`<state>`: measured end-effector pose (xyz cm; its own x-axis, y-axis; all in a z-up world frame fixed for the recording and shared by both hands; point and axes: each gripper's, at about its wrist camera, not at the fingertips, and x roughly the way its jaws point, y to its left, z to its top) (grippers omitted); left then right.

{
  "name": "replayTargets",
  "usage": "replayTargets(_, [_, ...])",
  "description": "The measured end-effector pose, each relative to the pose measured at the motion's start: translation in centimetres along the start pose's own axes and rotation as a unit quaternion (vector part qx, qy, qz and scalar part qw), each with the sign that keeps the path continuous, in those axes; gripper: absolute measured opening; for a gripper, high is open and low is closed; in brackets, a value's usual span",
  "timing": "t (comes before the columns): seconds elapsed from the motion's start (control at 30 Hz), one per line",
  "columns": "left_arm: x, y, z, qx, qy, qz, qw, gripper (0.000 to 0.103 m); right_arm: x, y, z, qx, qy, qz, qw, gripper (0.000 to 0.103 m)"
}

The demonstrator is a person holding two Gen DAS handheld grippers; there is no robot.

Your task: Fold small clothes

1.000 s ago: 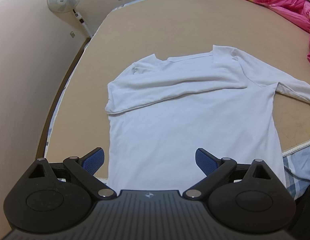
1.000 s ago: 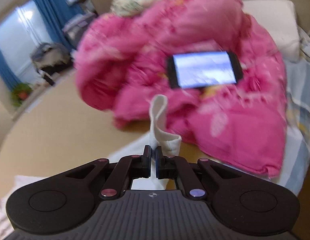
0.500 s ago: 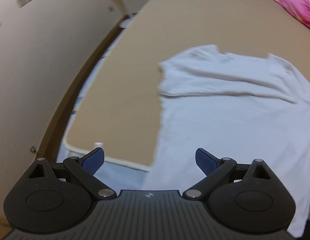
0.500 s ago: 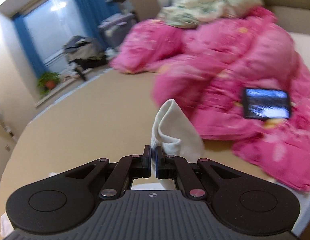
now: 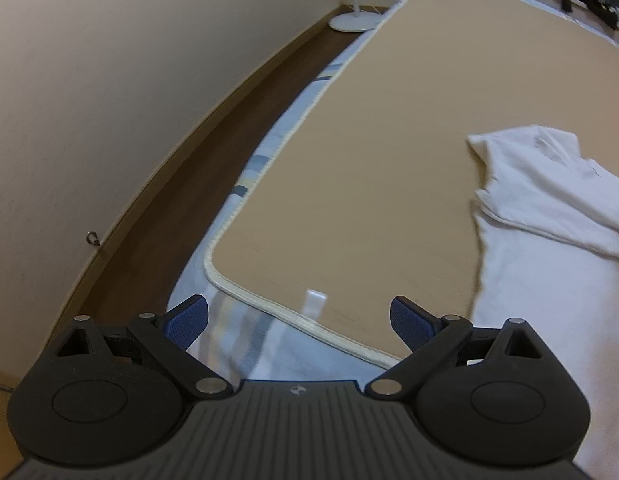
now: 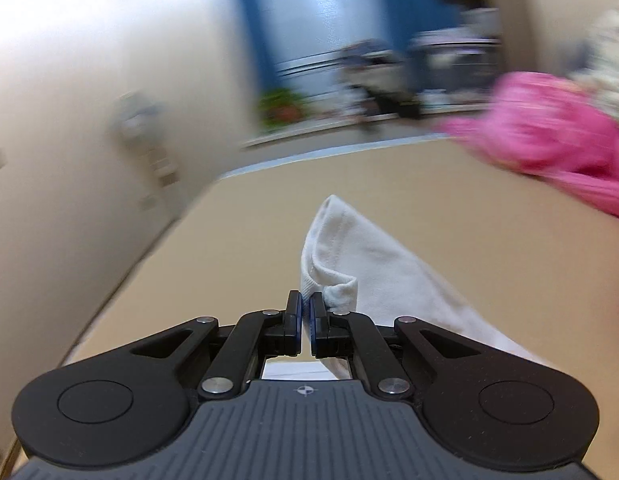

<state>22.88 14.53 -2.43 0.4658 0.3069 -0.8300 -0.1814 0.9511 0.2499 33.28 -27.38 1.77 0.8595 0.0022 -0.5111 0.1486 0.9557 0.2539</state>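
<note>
A white long-sleeved shirt (image 5: 549, 240) lies flat on the tan mat (image 5: 369, 140), at the right edge of the left wrist view, with one sleeve folded across its chest. My left gripper (image 5: 301, 320) is open and empty, over the mat's near left corner, left of the shirt. My right gripper (image 6: 305, 316) is shut on the cuff of the shirt's other sleeve (image 6: 349, 264) and holds it lifted above the mat (image 6: 237, 248); the sleeve trails back to the right.
The mat's piped edge (image 5: 269, 312) and the striped bedsheet (image 5: 245, 344) lie just under my left gripper, with dark floor (image 5: 181, 184) and a wall beyond. A fan base (image 5: 353, 20) stands at the far corner. A pink quilt (image 6: 549, 140) lies at the right.
My left gripper has swung left, off the shirt toward the mat's corner. My right gripper has carried the sleeve cuff leftward, away from the pink quilt and the phone.
</note>
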Motion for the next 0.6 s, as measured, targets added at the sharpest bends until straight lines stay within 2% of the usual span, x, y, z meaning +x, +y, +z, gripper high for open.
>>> replayTargets(0.07, [0.7, 0.8, 0.1, -0.005, 0.003, 0.004, 1.0, 0.099, 3.4, 5.5, -1.7, -0.02, 0.03, 0.032, 0.999, 0.004])
replayTargets(0.13, [1.3, 1.2, 0.1, -0.006, 0.009, 0.004, 0.9999, 0.099, 6.9, 9.6, -4.3, -0.029, 0.095, 0.06, 0.993, 0.011])
replayTargets(0.17, [1.6, 1.4, 0.1, -0.006, 0.013, 0.006, 0.9999, 0.099, 8.0, 10.7, -5.6, -0.027, 0.129, 0.066, 0.989, 0.031])
replayTargets(0.2, [2.1, 1.5, 0.0, -0.005, 0.017, 0.007, 0.9998, 0.099, 8.6, 11.2, -6.9, -0.025, 0.157, 0.071, 0.985, 0.055])
replayTargets(0.23, [2.4, 1.5, -0.1, -0.003, 0.02, 0.006, 0.9998, 0.099, 8.5, 11.1, -8.1, -0.022, 0.169, 0.074, 0.982, 0.058])
replayTargets(0.3, [3.3, 1.2, -0.2, 0.0, 0.026, 0.0, 0.9997, 0.099, 7.4, 9.3, -9.5, -0.03, 0.177, 0.074, 0.981, 0.059])
replayTargets(0.4, [4.2, -0.3, 0.0, 0.009, 0.028, -0.027, 0.9992, 0.099, 3.8, 3.7, -9.9, -0.043, 0.155, 0.035, 0.986, 0.06])
replayTargets(0.53, [3.5, -3.8, 1.3, 0.022, 0.007, -0.08, 0.9965, 0.099, -2.0, -7.2, -9.3, -0.024, 0.102, -0.08, 0.991, 0.059])
replayTargets(0.6, [2.3, -6.5, 2.4, 0.041, -0.009, -0.111, 0.9929, 0.099, -4.2, -11.3, -9.8, -0.031, 0.097, -0.117, 0.988, 0.051])
